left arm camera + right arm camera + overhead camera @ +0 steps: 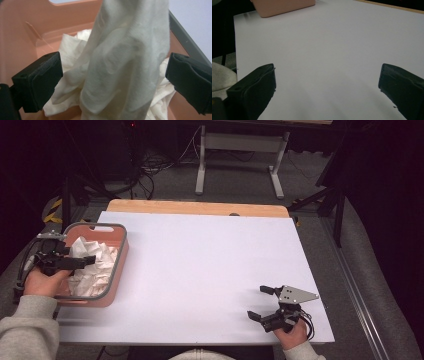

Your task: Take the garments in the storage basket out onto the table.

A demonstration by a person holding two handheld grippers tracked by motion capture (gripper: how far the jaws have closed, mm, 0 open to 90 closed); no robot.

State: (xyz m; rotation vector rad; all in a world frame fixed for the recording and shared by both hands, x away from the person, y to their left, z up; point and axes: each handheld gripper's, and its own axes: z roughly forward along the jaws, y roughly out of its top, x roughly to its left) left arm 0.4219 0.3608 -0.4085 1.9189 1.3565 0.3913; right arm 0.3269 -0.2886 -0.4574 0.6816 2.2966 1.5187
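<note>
While left tool (112,82) gapes wide around white cloth (125,62) bunched in pink basket (120,255) | unclamped | risk: snags several layers | right tool (262,304) open, empty over tabletop (200,265)

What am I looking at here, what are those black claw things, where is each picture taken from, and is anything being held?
A person sits at a white table and holds a hand tool with two black jaws in each hand. No robot arm is involved.

The high view comes from a camera above the person, looking forward and down. The other two pictures come from small cameras riding on the tools, looking out between their jaws.

At the table's left edge stands a pink basket with a grey rim, filled with crumpled white cloth. The left gripper is over the basket with its jaws wide apart. A fold of the cloth stands up between them, but they are not closed on it.

The right gripper rests low near the table's front right corner, jaws open, with bare tabletop ahead of it. So nothing is gripped yet.
</note>
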